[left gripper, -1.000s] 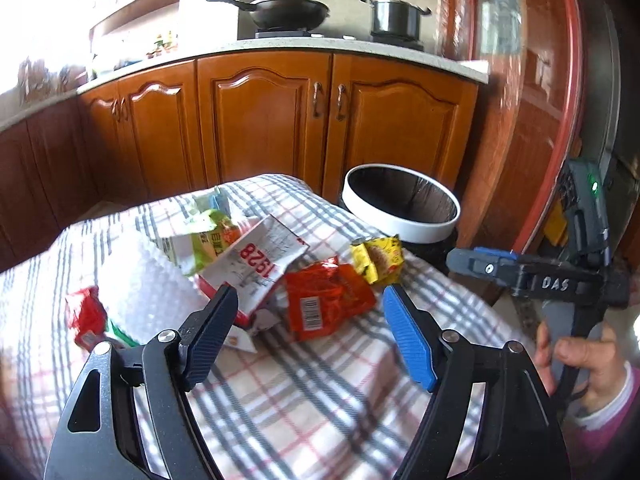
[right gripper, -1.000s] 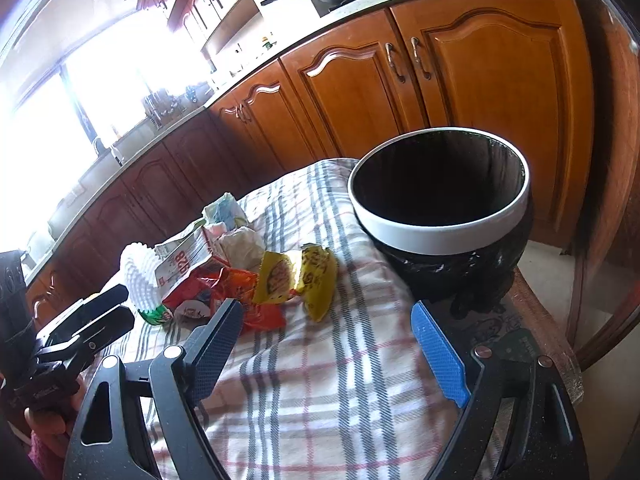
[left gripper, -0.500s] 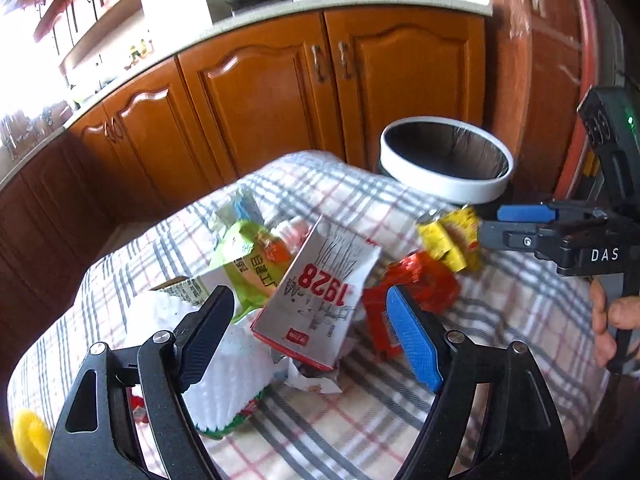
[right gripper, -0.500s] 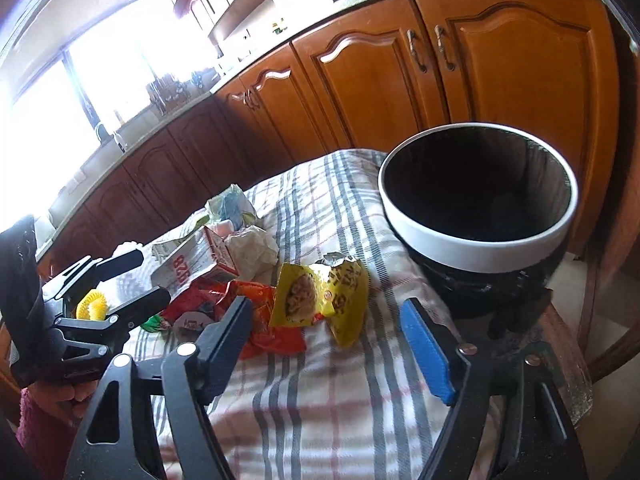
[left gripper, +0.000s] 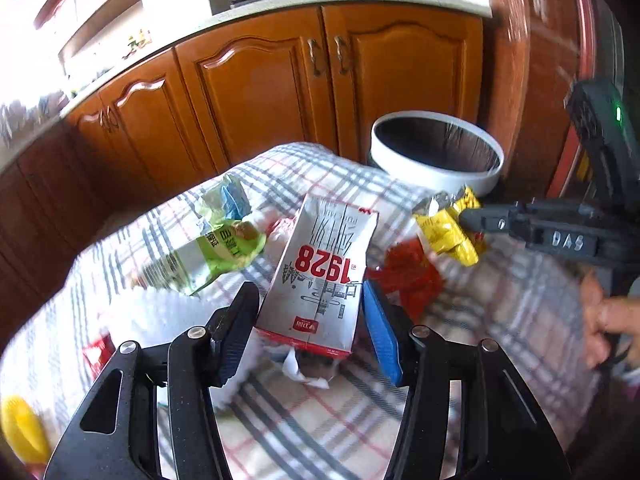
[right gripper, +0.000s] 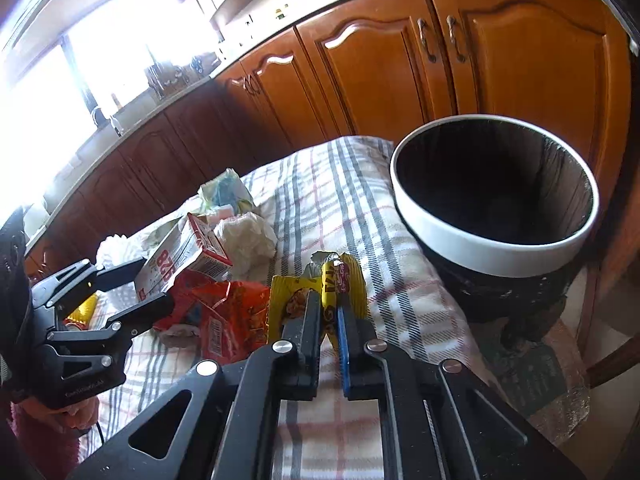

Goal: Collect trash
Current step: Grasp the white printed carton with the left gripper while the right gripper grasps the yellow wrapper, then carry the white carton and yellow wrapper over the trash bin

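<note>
A pile of trash lies on the plaid cloth (left gripper: 312, 412). My left gripper (left gripper: 306, 316) stands with its jaws close on both sides of a white "1928" carton (left gripper: 324, 276), touching or nearly so. My right gripper (right gripper: 330, 312) is shut on a yellow snack wrapper (right gripper: 344, 280), which also shows in the left wrist view (left gripper: 450, 230). A red wrapper (right gripper: 228, 312) lies between the two. The bin (right gripper: 496, 200), black with a white rim, stands open at the table's right end, just beyond the yellow wrapper.
A green and white pouch (left gripper: 216, 256), a blue and white wrapper (left gripper: 228, 196), crumpled white paper (right gripper: 248, 236) and a yellow object (left gripper: 20, 428) lie on the cloth. Wooden cabinets (left gripper: 280, 80) stand behind the table. A wooden chair back (right gripper: 612, 364) stands at right.
My left gripper moved forward and narrowed around the 1928 carton. My right gripper moved to the yellow wrapper and closed on it.
</note>
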Action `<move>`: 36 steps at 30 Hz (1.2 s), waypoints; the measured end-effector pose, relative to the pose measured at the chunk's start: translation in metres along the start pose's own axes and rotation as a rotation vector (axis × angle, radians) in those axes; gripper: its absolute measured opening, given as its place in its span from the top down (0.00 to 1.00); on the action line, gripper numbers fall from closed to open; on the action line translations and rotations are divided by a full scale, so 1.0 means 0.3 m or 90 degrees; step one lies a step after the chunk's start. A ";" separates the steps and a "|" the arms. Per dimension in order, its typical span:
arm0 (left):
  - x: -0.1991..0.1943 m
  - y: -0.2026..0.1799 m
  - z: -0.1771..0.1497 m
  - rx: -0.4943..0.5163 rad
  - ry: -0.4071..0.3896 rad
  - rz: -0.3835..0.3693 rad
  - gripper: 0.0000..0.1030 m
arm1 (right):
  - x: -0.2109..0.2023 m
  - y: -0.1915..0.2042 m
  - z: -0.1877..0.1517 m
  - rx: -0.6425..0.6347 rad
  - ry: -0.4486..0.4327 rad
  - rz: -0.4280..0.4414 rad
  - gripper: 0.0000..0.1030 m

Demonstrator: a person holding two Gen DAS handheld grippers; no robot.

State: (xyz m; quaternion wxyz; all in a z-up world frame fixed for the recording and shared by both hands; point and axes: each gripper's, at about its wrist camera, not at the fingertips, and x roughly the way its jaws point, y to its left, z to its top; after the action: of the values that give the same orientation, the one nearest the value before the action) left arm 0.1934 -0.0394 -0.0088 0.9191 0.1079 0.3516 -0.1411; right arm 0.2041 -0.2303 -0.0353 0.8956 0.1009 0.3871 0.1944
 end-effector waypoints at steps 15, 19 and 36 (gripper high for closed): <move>-0.098 -0.076 0.051 -0.103 -0.062 -0.091 0.57 | -0.172 -0.061 0.004 0.020 -0.055 -0.011 0.94; -0.089 -0.123 0.076 -0.095 -0.065 -0.102 0.58 | -0.192 -0.085 0.012 0.025 -0.064 -0.020 0.94; 0.013 -0.165 0.085 -0.093 -0.029 -0.123 0.96 | -0.217 -0.174 0.011 0.052 -0.073 -0.028 0.94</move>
State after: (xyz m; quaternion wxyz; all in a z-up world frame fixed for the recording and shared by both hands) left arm 0.1952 -0.0942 0.0024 0.9144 0.0027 0.3490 -0.2052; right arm 0.1799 -0.3052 -0.0077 0.9154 0.1400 0.3450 0.1529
